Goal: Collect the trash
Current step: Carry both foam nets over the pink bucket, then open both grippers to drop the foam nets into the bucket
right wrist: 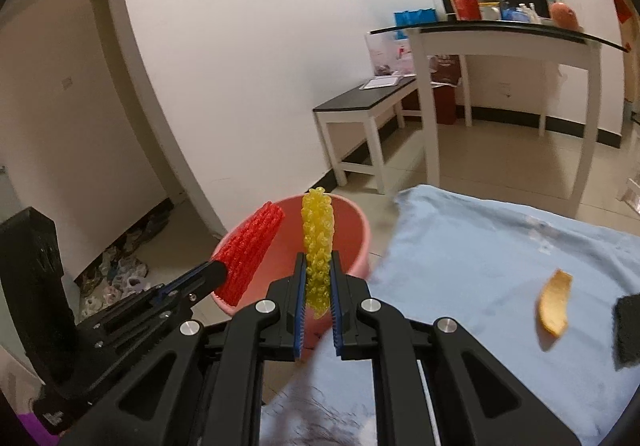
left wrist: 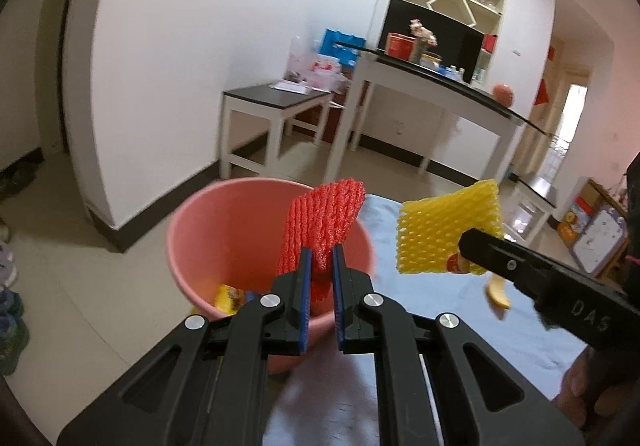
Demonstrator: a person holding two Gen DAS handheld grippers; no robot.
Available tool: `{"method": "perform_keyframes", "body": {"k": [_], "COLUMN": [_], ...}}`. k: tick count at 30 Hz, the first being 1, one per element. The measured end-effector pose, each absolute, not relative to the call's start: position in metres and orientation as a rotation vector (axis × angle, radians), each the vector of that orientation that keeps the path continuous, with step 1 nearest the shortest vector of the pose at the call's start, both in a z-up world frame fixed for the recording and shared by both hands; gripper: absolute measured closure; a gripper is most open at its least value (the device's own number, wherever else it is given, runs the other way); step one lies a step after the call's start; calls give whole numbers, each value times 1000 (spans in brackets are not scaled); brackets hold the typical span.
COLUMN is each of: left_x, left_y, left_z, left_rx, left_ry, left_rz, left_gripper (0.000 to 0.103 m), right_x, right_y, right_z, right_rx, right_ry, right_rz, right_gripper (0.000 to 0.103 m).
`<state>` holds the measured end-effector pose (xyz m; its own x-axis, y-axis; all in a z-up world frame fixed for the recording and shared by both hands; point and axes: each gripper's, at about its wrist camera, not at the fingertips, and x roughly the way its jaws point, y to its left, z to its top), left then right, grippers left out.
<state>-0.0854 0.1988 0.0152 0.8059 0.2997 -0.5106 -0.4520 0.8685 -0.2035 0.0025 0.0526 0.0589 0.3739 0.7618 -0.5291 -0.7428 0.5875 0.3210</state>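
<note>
My left gripper [left wrist: 322,258] is shut on a red foam net [left wrist: 320,222] and holds it above the pink bucket [left wrist: 224,230]. The red net also shows in the right wrist view [right wrist: 250,256], as does the bucket [right wrist: 356,242]. My right gripper [right wrist: 318,266] is shut on a yellow foam net [right wrist: 318,242] near the bucket's rim; this net shows in the left wrist view [left wrist: 444,230] to the right of the bucket. An orange peel [right wrist: 554,306] lies on the light blue cloth [right wrist: 480,246]. A yellow wrapper [left wrist: 230,298] lies inside the bucket.
The bucket stands on the floor beside the cloth-covered surface [left wrist: 440,310]. A dark sponge-like thing [right wrist: 626,330] lies at the cloth's right edge. A low black-topped bench [right wrist: 368,102] and a white table [right wrist: 500,42] with items stand by the far wall. Shoes [right wrist: 120,270] lie along the left wall.
</note>
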Motion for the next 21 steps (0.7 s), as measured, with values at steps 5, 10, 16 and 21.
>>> {"method": "perform_keyframes", "body": {"k": [5, 10, 16, 21], "left_x": [-83, -77, -70, -66], "left_y": [215, 233, 248, 258], "left_z": [9, -2, -14, -23], "left_rx": [-317, -334, -365, -390], "left_ry": [492, 514, 541, 560], "left_rz": [462, 487, 505, 514], "left_gripper": [94, 94, 94, 94], "right_x": [3, 3, 7, 13], "right_y": [78, 97, 119, 132], "right_z": [55, 47, 35, 27], "right_rx": [1, -34, -68, -88], "right_ry": [703, 715, 745, 762], "right_rz": [988, 997, 996, 991], "right_gripper": [93, 93, 93, 93]}}
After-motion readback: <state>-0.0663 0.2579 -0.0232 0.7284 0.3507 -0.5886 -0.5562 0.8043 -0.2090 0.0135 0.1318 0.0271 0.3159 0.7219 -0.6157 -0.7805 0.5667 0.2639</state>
